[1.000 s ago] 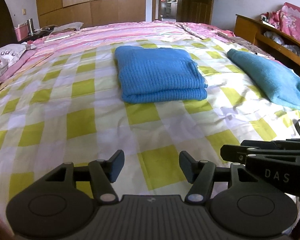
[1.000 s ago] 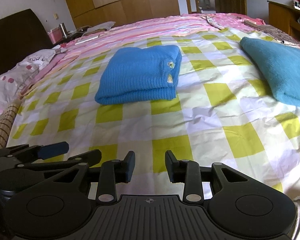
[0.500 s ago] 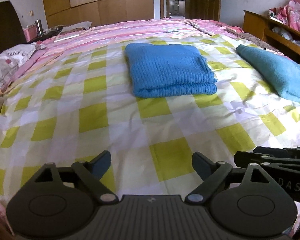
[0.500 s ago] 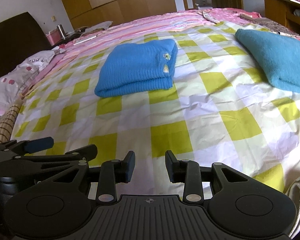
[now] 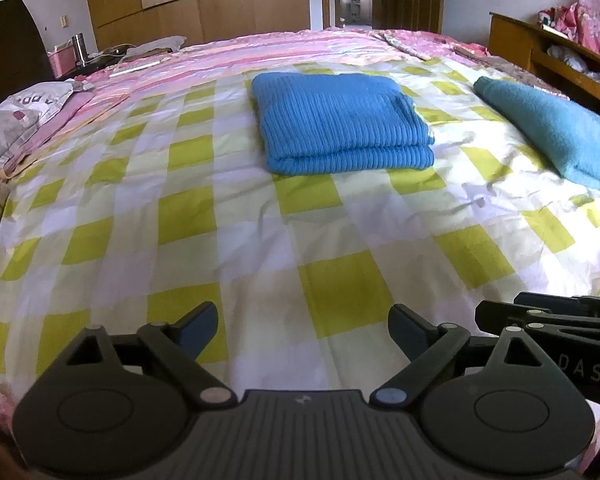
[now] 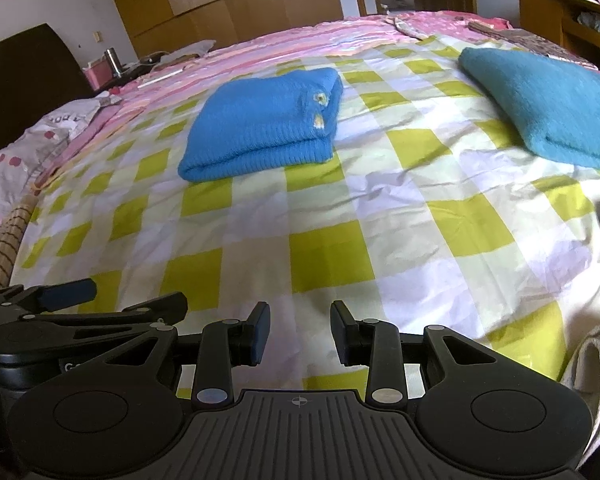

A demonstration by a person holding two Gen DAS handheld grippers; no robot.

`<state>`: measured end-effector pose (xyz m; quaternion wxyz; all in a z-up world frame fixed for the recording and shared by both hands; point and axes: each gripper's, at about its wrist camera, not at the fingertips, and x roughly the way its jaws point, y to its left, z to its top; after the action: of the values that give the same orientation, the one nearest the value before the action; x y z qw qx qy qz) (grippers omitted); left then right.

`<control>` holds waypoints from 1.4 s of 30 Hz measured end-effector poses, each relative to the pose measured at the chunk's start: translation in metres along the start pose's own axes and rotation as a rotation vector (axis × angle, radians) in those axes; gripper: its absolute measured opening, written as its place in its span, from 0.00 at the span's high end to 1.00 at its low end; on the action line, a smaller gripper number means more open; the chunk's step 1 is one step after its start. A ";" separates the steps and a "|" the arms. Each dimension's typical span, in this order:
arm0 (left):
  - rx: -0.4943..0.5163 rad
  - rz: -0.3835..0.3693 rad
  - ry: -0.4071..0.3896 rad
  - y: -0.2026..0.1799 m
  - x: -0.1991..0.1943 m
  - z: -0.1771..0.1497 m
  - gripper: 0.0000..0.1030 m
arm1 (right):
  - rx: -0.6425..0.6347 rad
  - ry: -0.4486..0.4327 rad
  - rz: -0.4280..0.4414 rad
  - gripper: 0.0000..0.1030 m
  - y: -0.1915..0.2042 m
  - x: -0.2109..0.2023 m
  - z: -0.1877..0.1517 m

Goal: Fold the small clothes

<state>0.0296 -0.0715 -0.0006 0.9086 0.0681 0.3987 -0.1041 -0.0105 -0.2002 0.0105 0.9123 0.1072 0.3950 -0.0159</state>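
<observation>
A folded bright blue knit sweater [image 5: 340, 120] [image 6: 260, 120] lies flat in the middle of the bed, well beyond both grippers. A folded teal garment [image 5: 552, 128] [image 6: 548, 96] lies to its right. My left gripper [image 5: 302, 320] hovers low over the checked sheet; its jaws are opening wide with nothing between them. My right gripper [image 6: 300, 320] stands beside it with a narrow gap between its fingers, holding nothing. Each gripper shows at the other view's edge: the right gripper [image 5: 540, 320] and the left gripper [image 6: 68, 292].
The yellow-and-white checked sheet [image 5: 260, 220] covers the near bed, with pink bedding [image 5: 300, 48] behind. A pillow [image 5: 28, 108] and a woven mat [image 6: 4, 240] lie at the left. A wooden shelf [image 5: 540, 44] stands at the right. A white cloth [image 6: 588, 360] sits at the near right.
My left gripper's jaws have spread from half open to wide open. Its view has tilted slightly. The right gripper and both folded garments have not moved.
</observation>
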 end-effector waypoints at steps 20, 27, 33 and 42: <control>0.001 -0.002 -0.003 -0.002 -0.005 -0.006 0.05 | 0.020 -0.007 -0.028 0.68 -0.002 -0.002 -0.012; 0.000 0.000 -0.002 -0.002 -0.004 -0.007 0.05 | 0.021 -0.003 -0.030 0.68 -0.002 -0.001 -0.013; 0.000 0.002 -0.004 -0.002 -0.003 -0.007 0.06 | 0.021 -0.002 -0.031 0.68 -0.002 -0.001 -0.014; -0.002 0.002 -0.002 -0.001 -0.003 -0.008 0.06 | 0.020 0.004 -0.033 0.68 -0.001 0.001 -0.015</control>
<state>0.0219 -0.0700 -0.0037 0.9092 0.0674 0.3977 -0.1030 -0.0204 -0.1982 -0.0001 0.9099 0.1097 0.3985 -0.0344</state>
